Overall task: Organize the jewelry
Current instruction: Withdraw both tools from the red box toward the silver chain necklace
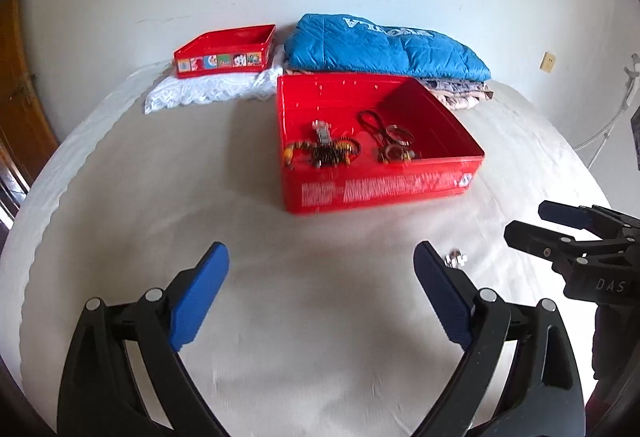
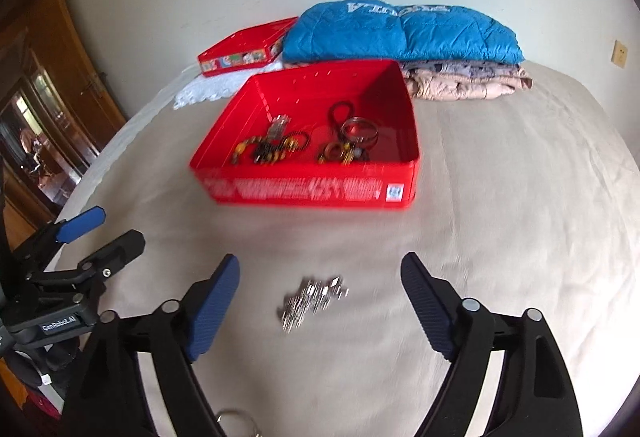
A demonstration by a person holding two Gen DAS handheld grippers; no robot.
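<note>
1. Right claw (image 2: 320, 301) is spread wide, empty, over a silver chain piece (image 2: 314, 301) lying on the bed (image 2: 500, 237); looks like pickup time: drop, pinch.
2. Left claw (image 1: 322, 293) is also apart, empty.
3. Further back, red box (image 2: 308, 189) holds the beaded bracelets (image 2: 268, 149).

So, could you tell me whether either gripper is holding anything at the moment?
Nothing is held: the left gripper and right gripper are open, and the silver jewelry lies loose on the bed.

We see two matching grippers, blk plastic frames w/ ribbed blue pads (image 1: 200, 293) and silver pivot screws (image 1: 154, 294). Left gripper (image 1: 321, 279) body reads "GenRobot.AI" in white; right gripper (image 2: 320, 285) body shows "DAS" lettering.
</note>
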